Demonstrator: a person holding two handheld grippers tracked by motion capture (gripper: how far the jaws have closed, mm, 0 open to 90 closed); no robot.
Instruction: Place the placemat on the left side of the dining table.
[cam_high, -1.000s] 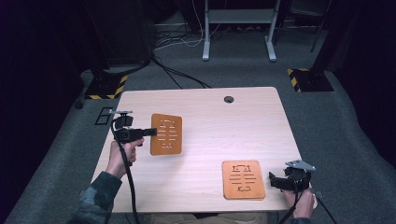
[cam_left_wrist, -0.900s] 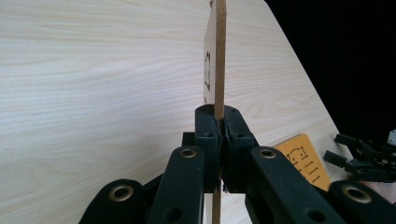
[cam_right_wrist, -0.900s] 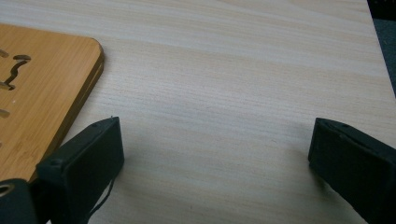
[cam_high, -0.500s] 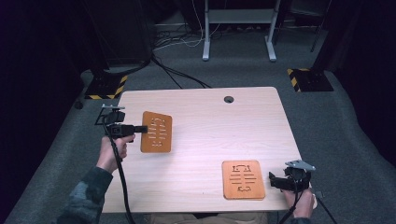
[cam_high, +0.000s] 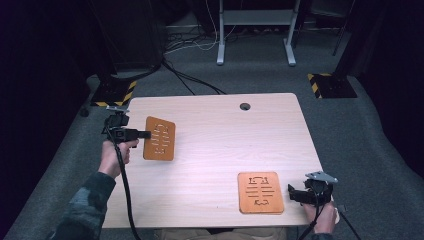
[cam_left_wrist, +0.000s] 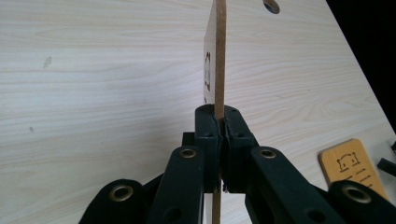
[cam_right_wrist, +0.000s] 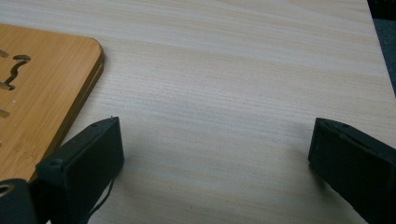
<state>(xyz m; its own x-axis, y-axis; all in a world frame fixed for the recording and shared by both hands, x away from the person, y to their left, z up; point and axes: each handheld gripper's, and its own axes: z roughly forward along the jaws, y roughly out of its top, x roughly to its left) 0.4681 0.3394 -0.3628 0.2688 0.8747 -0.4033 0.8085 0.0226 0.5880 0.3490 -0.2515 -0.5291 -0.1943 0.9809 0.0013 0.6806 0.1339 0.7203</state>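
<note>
Left gripper (cam_high: 144, 134): jaws clamped on edge of thin orange slotted wooden board (cam_high: 159, 138), held above the light wooden table (cam_high: 215, 145), left side | right gripper (cam_high: 295, 194): jaws apart, empty, beside second orange board (cam_high: 259, 192) lying flat | progress: one board lifted, placement pending.

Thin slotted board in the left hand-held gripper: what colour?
Orange-brown wood board, clearest in the high view.

The orange slotted board (cam_high: 159, 138) hangs tilted above the tabletop's (cam_high: 215, 150) left edge, well apart from its round hole (cam_high: 244, 106).
</note>
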